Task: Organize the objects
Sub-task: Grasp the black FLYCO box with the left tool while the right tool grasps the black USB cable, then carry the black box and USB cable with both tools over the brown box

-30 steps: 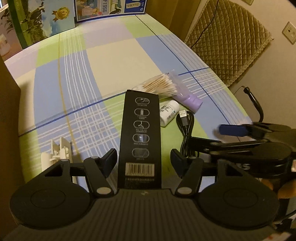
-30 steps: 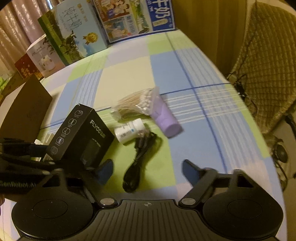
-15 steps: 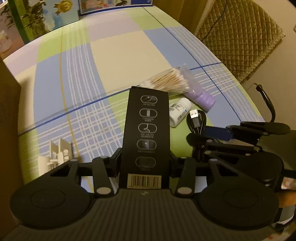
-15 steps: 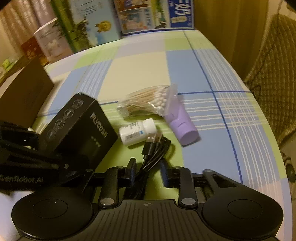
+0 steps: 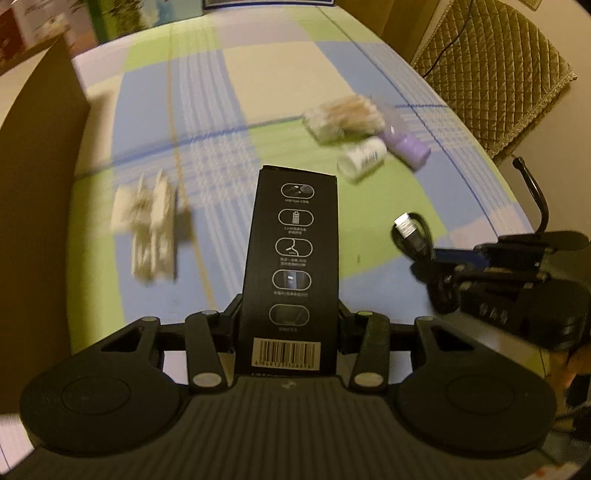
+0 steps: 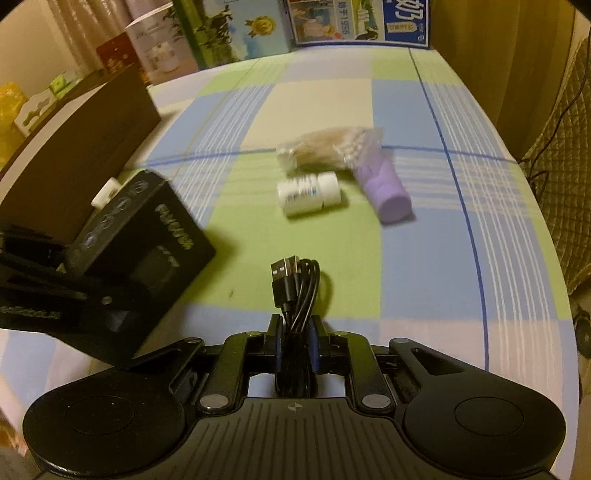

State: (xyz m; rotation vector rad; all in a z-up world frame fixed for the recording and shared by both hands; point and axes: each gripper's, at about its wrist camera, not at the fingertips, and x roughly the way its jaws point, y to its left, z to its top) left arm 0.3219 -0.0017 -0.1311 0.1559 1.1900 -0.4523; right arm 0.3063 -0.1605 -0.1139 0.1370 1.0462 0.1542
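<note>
Black cardboard fills the lower centre of the left wrist view: the left claw is clamped on a tall black box, barcode end nearest the camera, its 2 fingers pressed against the box's sides. At lower centre of the right wrist view, the right claw is closed on a coiled black cable, whose USB plug sticks up past the fingertips. Both items appear held above the checked surface, though the blur makes this uncertain.

Left of the box in the left view lies a blurred white plastic piece. Further off, near mid-frame in the right view, a white bottle lies on its side, with a purple tube to its right and a bag of cotton swabs just behind, overlapping the tube's far end. At upper left stands a brown box; printed cartons line the top edge.
</note>
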